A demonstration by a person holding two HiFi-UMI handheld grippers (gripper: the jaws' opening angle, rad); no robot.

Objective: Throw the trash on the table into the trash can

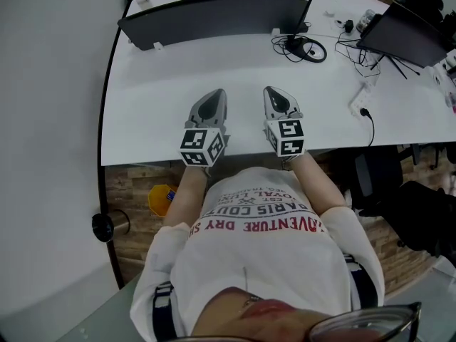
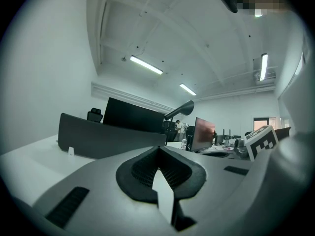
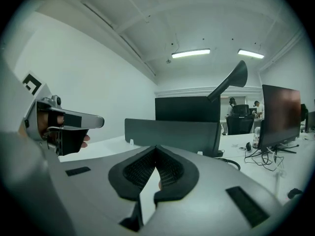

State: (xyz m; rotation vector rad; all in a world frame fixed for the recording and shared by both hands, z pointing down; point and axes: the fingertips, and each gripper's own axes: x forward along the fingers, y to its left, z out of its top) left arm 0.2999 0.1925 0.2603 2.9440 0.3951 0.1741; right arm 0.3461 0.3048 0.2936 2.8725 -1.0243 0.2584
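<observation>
**Trash.** No piece of it can be picked out on the tabletop (image 1: pixel 164 98). The white surface ahead of you shows nothing to lift. Only a coil of cables (image 1: pixel 308 48) and a power strip (image 1: pixel 360 104) lie toward the far right, with a dark panel (image 1: pixel 214 16) standing along the far side.

**Handling (judgement).** Table litter is likely to be light, soft and crushable. Take it across its bulk or at a raised fold with a modest squeeze. A flat scrap would probably slide on this smooth top, so pin one edge before closing.

**Trash can.** You cannot confirm one. A yellow object (image 1: pixel 161 198) on the floor below the near edge, to your left, may be it.

**Grippers.** Your left gripper (image 1: pixel 214 98) is clenched, tips meeting, with nothing between them. Your right gripper (image 1: pixel 278 98) is likewise clenched and empty. Both sit side by side over the near edge, pointing away from you.
</observation>
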